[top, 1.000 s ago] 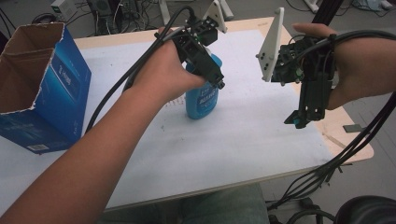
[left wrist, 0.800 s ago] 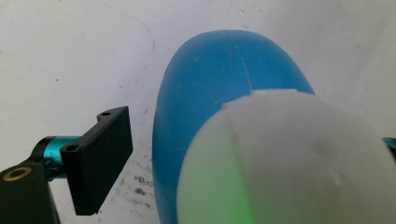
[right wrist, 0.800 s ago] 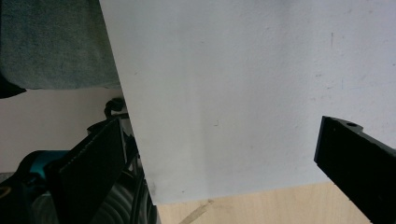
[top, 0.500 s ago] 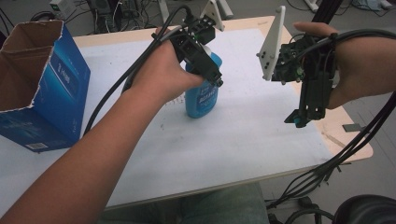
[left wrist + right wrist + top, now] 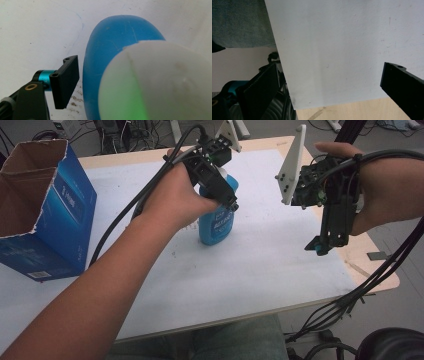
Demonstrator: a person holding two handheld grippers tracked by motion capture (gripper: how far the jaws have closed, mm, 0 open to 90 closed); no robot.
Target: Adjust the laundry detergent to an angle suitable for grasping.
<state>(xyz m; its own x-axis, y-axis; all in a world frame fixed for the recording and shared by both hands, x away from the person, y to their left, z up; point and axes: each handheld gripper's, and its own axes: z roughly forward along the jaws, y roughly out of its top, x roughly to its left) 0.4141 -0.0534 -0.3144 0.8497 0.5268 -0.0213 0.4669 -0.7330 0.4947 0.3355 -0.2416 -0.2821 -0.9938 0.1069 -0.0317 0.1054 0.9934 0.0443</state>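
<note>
A squat blue bottle (image 5: 216, 222) with a white cap stands upright.

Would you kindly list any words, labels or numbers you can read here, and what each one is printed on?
Blue bottle: white lettering on its side, too blurred to read.
Blue cardboard box: pale print on its side and a small white label near its bottom corner, both too small to read.
Nothing else carries text.
</note>
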